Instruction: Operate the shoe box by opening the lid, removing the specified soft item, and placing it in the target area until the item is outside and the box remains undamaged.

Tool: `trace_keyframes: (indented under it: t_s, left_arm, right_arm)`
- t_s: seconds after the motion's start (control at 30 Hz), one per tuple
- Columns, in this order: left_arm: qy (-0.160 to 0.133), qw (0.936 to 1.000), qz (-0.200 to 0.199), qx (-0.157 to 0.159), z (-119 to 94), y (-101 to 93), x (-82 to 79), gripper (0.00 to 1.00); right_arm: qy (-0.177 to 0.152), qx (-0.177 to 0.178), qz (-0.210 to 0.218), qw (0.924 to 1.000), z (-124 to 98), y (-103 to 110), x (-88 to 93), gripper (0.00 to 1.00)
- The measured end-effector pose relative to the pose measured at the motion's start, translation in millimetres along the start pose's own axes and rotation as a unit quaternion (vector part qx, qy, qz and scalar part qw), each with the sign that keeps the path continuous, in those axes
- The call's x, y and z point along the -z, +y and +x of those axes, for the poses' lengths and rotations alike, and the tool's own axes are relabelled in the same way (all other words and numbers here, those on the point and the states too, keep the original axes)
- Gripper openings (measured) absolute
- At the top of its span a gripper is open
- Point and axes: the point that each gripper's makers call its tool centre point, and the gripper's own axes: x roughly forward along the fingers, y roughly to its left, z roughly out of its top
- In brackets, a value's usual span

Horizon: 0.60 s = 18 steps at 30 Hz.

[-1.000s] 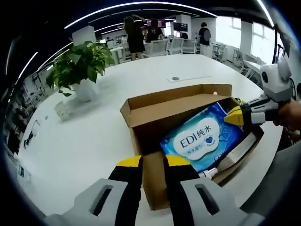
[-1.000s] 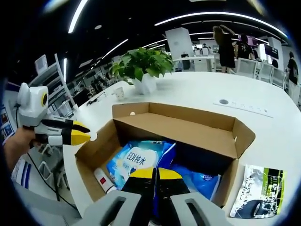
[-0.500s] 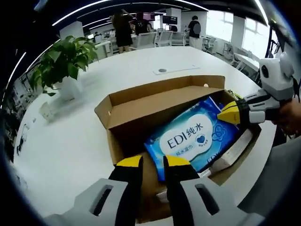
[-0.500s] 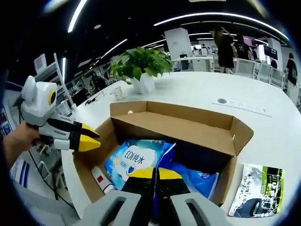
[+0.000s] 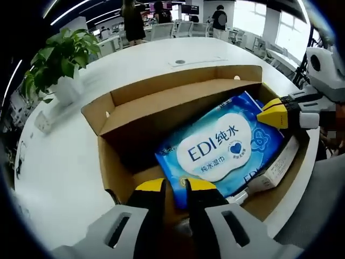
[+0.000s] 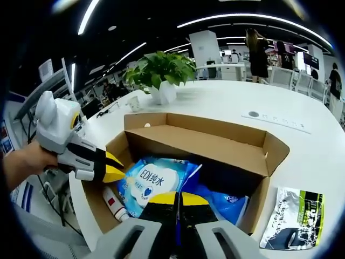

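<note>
The cardboard shoe box stands with its lid folded back. Inside lies a blue wipes pack with a white "EDI" label. My left gripper hangs over the box's near wall with a narrow gap between its jaws and nothing in it; the right gripper view shows it at the box's left wall. My right gripper is shut, low over the pack; in the left gripper view its yellow tip rests at the pack's right edge. Whether it pinches the pack is hidden.
A white tube lies beside the pack in the box. A printed packet lies on the white table to the box's right. A potted plant stands beyond. People and chairs fill the background.
My left gripper has moved forward and down to the box's wall, closer to the pack. My right gripper and the pack have stayed put.
</note>
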Motion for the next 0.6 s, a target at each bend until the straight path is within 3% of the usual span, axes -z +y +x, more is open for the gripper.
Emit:
trace_keyframes:
  t_s: [0.27,0.6]
  left_arm:
    - [0.034,0.9994,0.005,0.006,14,-2.9,15.2,0.16]
    - [0.019,0.9982,-0.055,0.018,17,-4.5,15.2,0.08]
  right_arm:
    - [0.001,-0.002,0.007,1.0000,1,-2,2.6,0.00]
    - [-0.003,-0.004,0.022,0.9998,1,-2,4.0,0.00]
